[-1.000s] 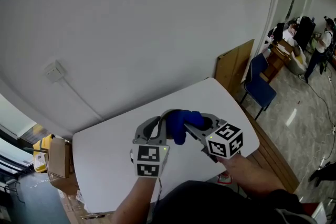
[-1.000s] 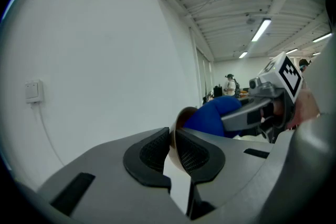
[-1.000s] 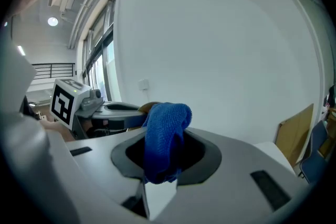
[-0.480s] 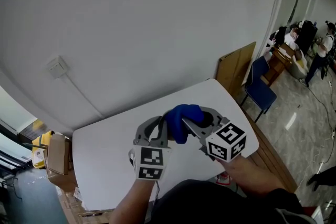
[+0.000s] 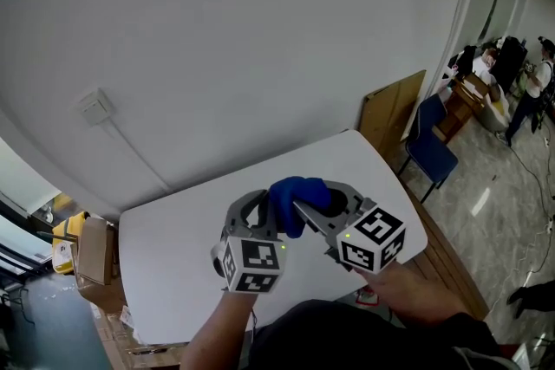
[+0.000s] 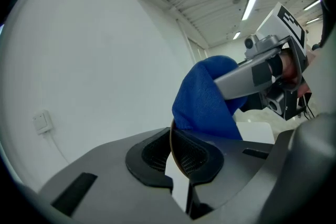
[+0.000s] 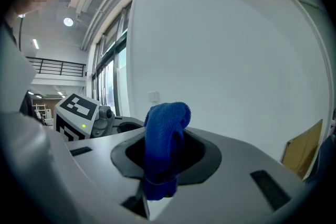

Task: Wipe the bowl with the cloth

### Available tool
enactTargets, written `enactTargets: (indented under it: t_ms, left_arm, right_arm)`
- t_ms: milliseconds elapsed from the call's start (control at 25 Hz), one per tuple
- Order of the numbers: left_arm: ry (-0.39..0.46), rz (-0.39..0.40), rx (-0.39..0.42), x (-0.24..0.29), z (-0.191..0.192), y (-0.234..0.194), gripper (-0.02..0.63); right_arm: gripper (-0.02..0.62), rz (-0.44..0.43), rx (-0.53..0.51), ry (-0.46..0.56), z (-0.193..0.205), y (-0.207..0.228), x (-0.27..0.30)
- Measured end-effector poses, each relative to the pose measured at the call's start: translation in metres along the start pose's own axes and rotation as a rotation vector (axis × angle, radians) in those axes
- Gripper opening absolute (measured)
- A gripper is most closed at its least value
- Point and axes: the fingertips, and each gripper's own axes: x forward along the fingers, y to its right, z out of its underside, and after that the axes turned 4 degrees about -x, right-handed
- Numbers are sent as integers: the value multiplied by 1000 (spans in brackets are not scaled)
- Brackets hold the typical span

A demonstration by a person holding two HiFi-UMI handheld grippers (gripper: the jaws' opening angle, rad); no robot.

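The left tongs (image 6: 178,159) have just been closing, and a thin, brownish curved edge stands between their pads: the rim of the bowl (image 6: 171,145), seen edge-on. The pads are clenched on that rim. Little more of the bowl can be made out in any view.

The right tongs (image 7: 161,168) are clamped on the blue cloth (image 7: 166,131). The cloth is bunched between the pads and its folded top rises past the tips. In the left gripper view, the cloth sits just beyond the left tongs' tips, against the upper end of the bowl's rim and on its right side. One arm of the right tongs lies across the cloth there.

From the head view, both tongs are held in the air above the white counter (image 5: 169,260). Their tips come together from left and right, and the cloth fills the space where they meet.
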Motion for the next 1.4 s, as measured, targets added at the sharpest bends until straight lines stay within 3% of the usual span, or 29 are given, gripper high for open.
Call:
enactTargets:
  t_ms: [320,480,640,920,1000,1160,1400]
  left_arm:
    - [102,7,-110,-5,-30,-8,20]
    - [156,-12,-96,-12,-50,-14,23]
    - [156,-33,-88,-14,-50,-27,23]
    - [105,23,-100,-22,-36,-54,20]
    - [117,54,-128,-30,-40,-58,20]
    - [190,107,-227,-50,-58,-66,20]
    - [259,71,-281,-65,-82,-84,28]
  right_arm:
    - [77,-35,22,-28,17,-13,15]
    - [77,-63,42,-50,26,-24,23]
    - [77,-77,30,-50,27,-26,21]
    - [75,93,-28,158,-34,25,-26]
    - [75,107,-45,179,-48,38,-33]
    - [75,-9,-58,165,-48,16,-22]
    - [75,-126,-23,154,-37,-13,-10]
